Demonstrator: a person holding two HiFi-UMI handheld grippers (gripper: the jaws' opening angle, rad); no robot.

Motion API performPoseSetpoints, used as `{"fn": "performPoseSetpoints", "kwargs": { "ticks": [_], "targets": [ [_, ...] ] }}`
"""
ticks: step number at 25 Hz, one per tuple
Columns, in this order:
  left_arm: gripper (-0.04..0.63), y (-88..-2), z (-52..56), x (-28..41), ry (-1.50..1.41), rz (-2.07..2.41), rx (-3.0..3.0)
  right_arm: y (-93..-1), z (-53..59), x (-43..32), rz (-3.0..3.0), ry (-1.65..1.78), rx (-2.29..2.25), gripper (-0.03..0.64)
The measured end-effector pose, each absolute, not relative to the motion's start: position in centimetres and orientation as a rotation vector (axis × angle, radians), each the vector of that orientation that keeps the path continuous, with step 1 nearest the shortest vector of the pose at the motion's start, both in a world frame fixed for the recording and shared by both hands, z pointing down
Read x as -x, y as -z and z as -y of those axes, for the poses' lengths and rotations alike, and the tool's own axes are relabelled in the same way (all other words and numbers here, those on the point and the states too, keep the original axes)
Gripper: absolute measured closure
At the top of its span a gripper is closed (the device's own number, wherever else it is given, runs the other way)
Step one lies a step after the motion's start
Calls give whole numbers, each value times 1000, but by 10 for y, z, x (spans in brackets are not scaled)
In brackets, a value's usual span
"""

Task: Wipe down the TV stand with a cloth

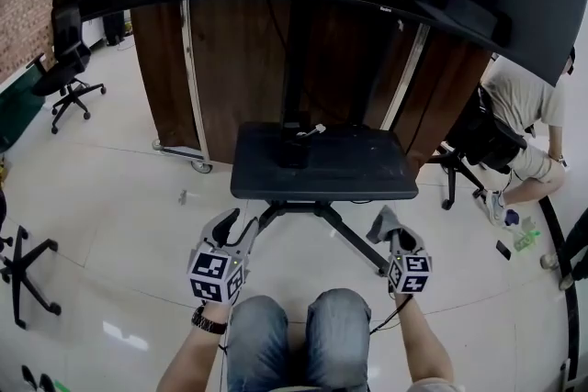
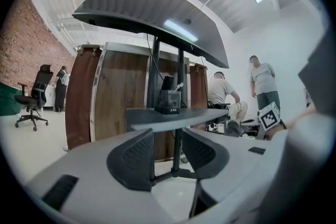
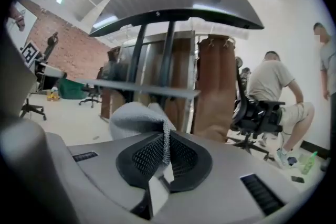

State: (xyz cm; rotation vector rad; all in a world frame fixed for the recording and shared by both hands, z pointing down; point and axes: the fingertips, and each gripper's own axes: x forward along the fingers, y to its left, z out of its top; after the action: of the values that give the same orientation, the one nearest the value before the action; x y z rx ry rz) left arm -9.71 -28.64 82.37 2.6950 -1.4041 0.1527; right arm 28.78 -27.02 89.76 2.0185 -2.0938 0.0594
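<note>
Cloth [image 3: 135, 116], soft, light and limp, is bunching in the right claw [image 3: 166, 149], whose jaws are pinching one fold near its edge. The left claw [image 2: 168, 153] is hanging with jaws apart, empty. The TV stand [image 1: 323, 168] is standing at twelve o'clock, just beyond both claws.

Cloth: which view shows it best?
Right gripper view. The grey cloth sits large and centred there, pinched between the shut jaws of the right tongs. The head view shows only a small grey tuft at those tongs' tip. The left gripper view has at most a tiny grey blur near the right marker cube.
</note>
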Motion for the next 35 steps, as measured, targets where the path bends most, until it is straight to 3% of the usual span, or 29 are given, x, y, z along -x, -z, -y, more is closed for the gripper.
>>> {"fn": "performPoseSetpoints", "kwargs": {
  "ticks": [3,9,15,25,27,32,35],
  "targets": [
    [402,-857,289,101,-219,1414,-2660,-960,315,-181,2225,-78,-1841,611],
    [402,-898,306,96,-275,1443,-2634,-947,447,-25,2432,123,-1671,611],
    [402,-916,324,107,-281,1494,-2598,-966,522,-1,2439,45,-1731,611],
    [402,-968,321,113,-383,1457,-2501,-1225,422,-32,2145,-424,-1516,611],
    [402,-971,328,101,-369,1416,-2513,-1205,429,-54,2189,-399,-1606,611],
    [402,-960,343,57,-313,1321,-2586,-1002,474,-133,2398,-23,-1965,611],
    [402,-961,349,34,-289,1276,-2592,-949,487,-168,2363,70,-2001,611]
  ]
}}
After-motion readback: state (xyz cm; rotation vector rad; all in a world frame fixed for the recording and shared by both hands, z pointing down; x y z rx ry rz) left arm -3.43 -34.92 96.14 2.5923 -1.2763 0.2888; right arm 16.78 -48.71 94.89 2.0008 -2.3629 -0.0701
